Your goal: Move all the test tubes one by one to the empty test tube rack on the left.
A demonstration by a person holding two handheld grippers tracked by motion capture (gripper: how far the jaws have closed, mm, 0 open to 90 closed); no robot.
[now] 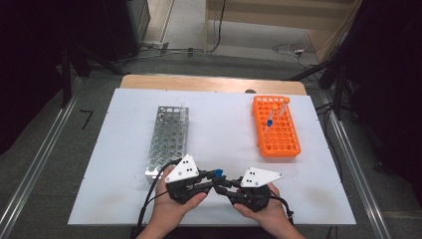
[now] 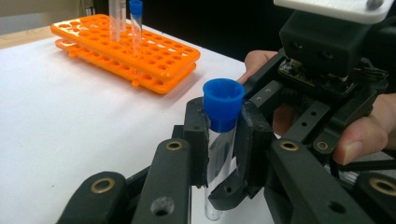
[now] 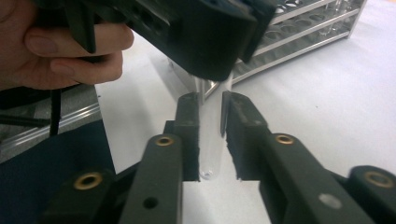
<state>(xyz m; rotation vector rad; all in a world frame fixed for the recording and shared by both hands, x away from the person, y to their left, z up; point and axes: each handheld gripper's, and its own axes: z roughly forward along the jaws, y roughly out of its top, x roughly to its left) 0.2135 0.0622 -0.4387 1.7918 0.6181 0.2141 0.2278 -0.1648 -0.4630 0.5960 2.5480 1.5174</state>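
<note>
the step in hand looks like a handover of a blue-capped tube (image 2: 223,140) between the two tools at the near edge of the white surface (image 1: 219,134), between the metal rack (image 1: 168,142) on the left and the orange rack (image 1: 276,127) on the far right. the left tool (image 2: 224,140) is pinching the tube just under its blue cap, holding it upright. the right tool (image 3: 211,135) has its jaws on either side of the tube's lower, rounded end; whether they press the glass or stand just off it i cannot tell. to do this well, the right tool should close squarely on the tube before the left one lets go, keeping the tube vertical so it does not slip or twist. squeeze gently, since the glass looks thin.
</note>
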